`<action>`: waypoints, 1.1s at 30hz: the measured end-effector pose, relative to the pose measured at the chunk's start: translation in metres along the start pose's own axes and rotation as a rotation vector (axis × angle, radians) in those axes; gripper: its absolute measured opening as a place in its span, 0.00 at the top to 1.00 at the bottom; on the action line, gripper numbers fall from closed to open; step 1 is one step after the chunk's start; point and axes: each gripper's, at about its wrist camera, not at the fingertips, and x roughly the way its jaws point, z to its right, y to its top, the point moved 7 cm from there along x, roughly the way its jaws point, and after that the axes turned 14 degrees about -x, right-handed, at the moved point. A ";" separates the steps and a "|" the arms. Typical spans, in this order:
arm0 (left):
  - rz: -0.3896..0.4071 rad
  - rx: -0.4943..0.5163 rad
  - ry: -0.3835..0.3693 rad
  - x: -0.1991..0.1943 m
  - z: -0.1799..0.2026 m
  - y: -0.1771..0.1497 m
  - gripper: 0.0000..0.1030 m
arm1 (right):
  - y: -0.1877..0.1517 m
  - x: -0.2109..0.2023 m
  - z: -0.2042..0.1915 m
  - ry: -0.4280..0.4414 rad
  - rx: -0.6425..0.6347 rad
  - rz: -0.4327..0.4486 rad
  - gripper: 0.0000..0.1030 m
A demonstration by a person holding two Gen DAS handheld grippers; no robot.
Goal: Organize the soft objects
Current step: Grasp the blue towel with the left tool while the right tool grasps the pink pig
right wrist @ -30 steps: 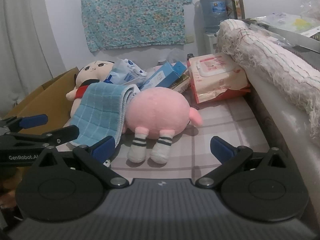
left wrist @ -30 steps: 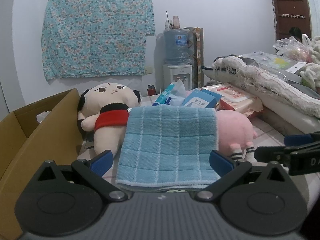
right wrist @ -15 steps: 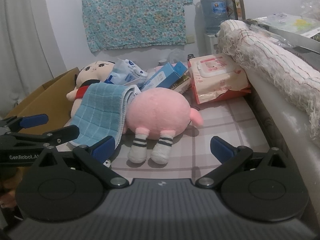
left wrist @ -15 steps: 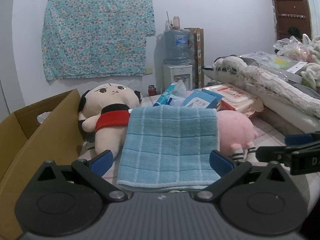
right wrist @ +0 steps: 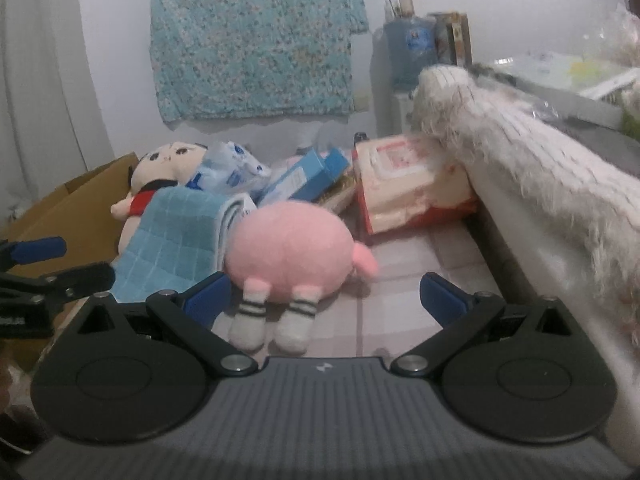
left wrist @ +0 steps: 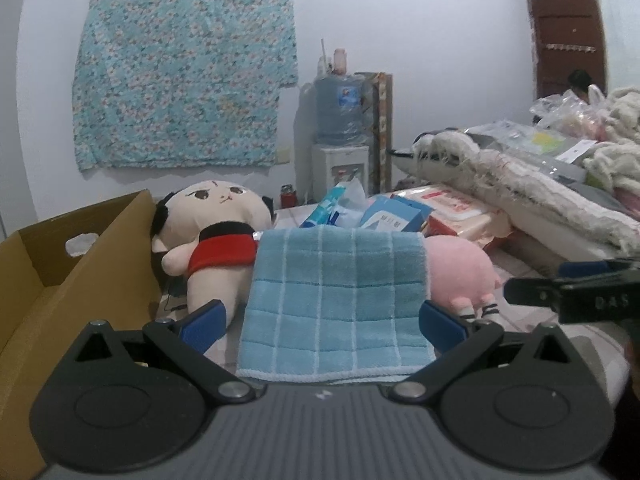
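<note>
The left gripper (left wrist: 322,318) is held low and level over the checked surface (right wrist: 394,292), its jaws spread wide and empty, with the near edge of the blue towel (left wrist: 336,300) lying between the two blue fingertips. The right gripper (right wrist: 324,294) sits alongside at the same low height, jaws equally wide and holding nothing; the striped feet of the pink plush (right wrist: 290,254) lie just inside its left fingertip. Going left to right in the left wrist view: an open cardboard box (left wrist: 76,276) stands at the edge of the surface, the doll in the red top (left wrist: 212,236) lies on its back just beside the box wall, the towel is draped beside and partly over the doll, and the pink plush (left wrist: 460,272) shows from under the towel's right edge. Only this view shows the inside of the box and a brown door (left wrist: 568,40) far right; only the right wrist view shows the plush's full round body, its two feet and the towel's folded layers. The doll's long axis runs away from the camera, head at the far end, legs toward the left gripper. The towel's long side also runs near to far. The plush points its feet at the right gripper. Behind them lie blue packets (right wrist: 304,178) and a wipes pack (right wrist: 408,184), which leans against a shaggy white blanket (right wrist: 532,168).
</note>
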 end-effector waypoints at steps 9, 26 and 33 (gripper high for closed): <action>0.006 0.006 -0.082 0.029 -0.013 0.036 0.15 | 0.015 0.045 0.000 0.087 -0.021 -0.070 0.02; -0.233 -0.209 -0.164 0.132 -0.056 0.056 0.63 | 0.030 0.084 -0.007 0.178 -0.164 -0.134 0.10; -0.284 -0.219 -0.178 0.118 -0.063 0.048 0.88 | 0.023 0.089 -0.013 0.160 -0.166 -0.170 0.09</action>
